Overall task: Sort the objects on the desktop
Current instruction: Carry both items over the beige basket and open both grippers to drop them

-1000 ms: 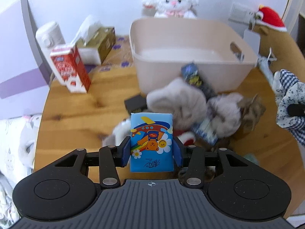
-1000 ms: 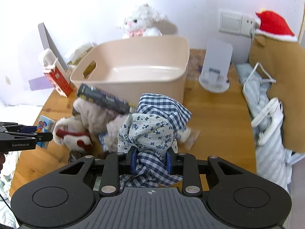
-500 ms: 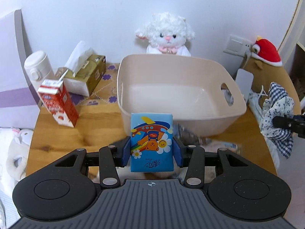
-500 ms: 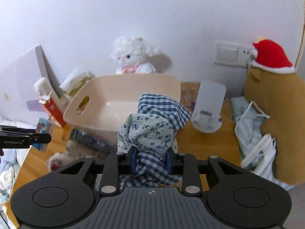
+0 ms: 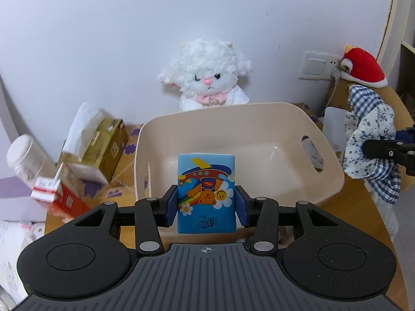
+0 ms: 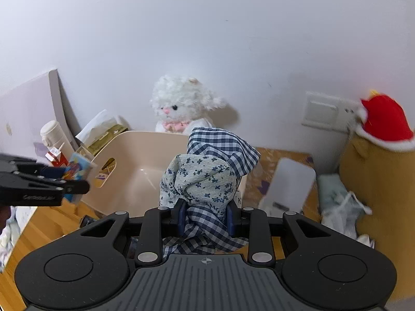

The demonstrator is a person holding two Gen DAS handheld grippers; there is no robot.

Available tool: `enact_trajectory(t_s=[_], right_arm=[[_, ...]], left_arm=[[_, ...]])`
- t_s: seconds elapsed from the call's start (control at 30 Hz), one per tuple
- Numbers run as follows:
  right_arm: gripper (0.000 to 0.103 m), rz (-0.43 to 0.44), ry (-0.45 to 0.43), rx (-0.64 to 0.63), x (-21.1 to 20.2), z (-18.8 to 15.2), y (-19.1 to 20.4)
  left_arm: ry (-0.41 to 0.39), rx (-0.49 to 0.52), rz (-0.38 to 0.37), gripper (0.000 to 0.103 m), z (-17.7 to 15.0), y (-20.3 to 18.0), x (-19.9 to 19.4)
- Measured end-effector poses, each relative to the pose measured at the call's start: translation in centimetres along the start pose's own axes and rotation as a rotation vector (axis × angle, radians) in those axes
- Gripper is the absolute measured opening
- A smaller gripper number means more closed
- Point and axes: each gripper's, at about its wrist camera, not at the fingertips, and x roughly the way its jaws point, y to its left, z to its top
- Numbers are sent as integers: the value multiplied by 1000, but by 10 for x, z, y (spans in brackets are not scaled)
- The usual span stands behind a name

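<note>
My left gripper [image 5: 206,206] is shut on a blue tissue pack [image 5: 206,189] printed with a cartoon bear and plane, held upright above the near rim of the beige plastic bin [image 5: 259,119]. The bin's inside looks bare. My right gripper [image 6: 207,216] is shut on a bundle of blue checked and flowered cloth [image 6: 207,176], held up at the bin's [image 6: 135,160] right side. From the left wrist view the cloth [image 5: 368,140] hangs right of the bin; from the right wrist view the tissue pack [image 6: 79,167] shows at the bin's left.
A white plush lamb [image 5: 207,77] sits behind the bin. Left of the bin stand a gold tissue box [image 5: 103,145], a red milk carton [image 5: 57,197] and a white bottle [image 5: 26,155]. To the right are a white phone stand [image 6: 290,184] and a brown plush with a red hat [image 6: 384,121].
Both grippers have risen and moved toward the bin, each keeping its load. The pile of plush toys and packets on the table has dropped out of view below them.
</note>
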Motion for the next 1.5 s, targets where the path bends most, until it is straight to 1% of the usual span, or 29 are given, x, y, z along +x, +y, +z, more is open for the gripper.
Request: enact_trajectory(t_s=[0.03, 0.1, 0.23, 0.37, 0.43, 0.5, 0.57, 0.63, 0.7, 0.77, 0.83, 0.9, 0.93, 0.97, 1.0, 1.03, 1.07, 1.17, 1.23, 1.3, 1.43, 1.47, 1.5], right_arm=[[28, 3, 0, -8, 4, 2, 0], [28, 6, 2, -26, 14, 9, 2], [28, 12, 0, -45, 32, 18, 4], [28, 10, 18, -42, 56, 23, 5], [28, 4, 22, -47, 67, 23, 7], [28, 1, 24, -38, 78, 22, 7], [28, 1, 39, -33, 87, 21, 7], [28, 6, 59, -29, 96, 21, 8], [29, 11, 88, -24, 106, 19, 8], [29, 13, 114, -24, 114, 17, 8], [31, 15, 137, -26, 119, 16, 8], [33, 13, 155, -26, 123, 14, 9], [36, 13, 160, -25, 124, 14, 9], [40, 13, 164, -24, 125, 13, 9], [49, 12, 163, -23, 125, 13, 8], [52, 10, 157, -23, 124, 12, 8], [53, 9, 152, -24, 123, 13, 8], [57, 5, 138, -25, 118, 15, 8], [68, 3, 120, -24, 114, 16, 8], [75, -3, 100, -25, 108, 17, 9], [80, -10, 76, -14, 98, 20, 9], [83, -15, 68, -6, 95, 20, 9], [90, -22, 57, 5, 90, 20, 8]], left_arm=[[-18, 37, -18, 46, 3, -1, 5], [-16, 63, -12, 46, 8, -3, 15], [-12, 97, -17, 46, 16, -7, 32], [18, 94, 1, 46, 20, -8, 54], [27, 117, -7, 46, 21, -9, 64], [46, 144, -13, 46, 20, -11, 76], [74, 143, 3, 46, 18, -12, 88], [103, 144, 0, 46, 16, -12, 99], [130, 165, 4, 46, 12, -17, 107], [145, 175, 14, 46, 10, -20, 112], [177, 166, 12, 46, 9, -21, 119], [204, 145, -6, 46, 9, -21, 123], [194, 137, -7, 47, 9, -21, 122], [174, 130, -3, 49, 9, -20, 119], [153, 131, 2, 53, 10, -20, 116], [144, 132, 5, 63, 11, -20, 114], [142, 129, 6, 67, 12, -19, 113], [128, 122, 9, 69, 13, -17, 108], [120, 124, 13, 70, 14, -14, 106], [117, 131, 16, 71, 11, -12, 103], [114, 151, 28, 71, 10, -11, 92], [109, 151, 29, 71, 10, -9, 90], [101, 150, 27, 71, 11, -6, 86]])
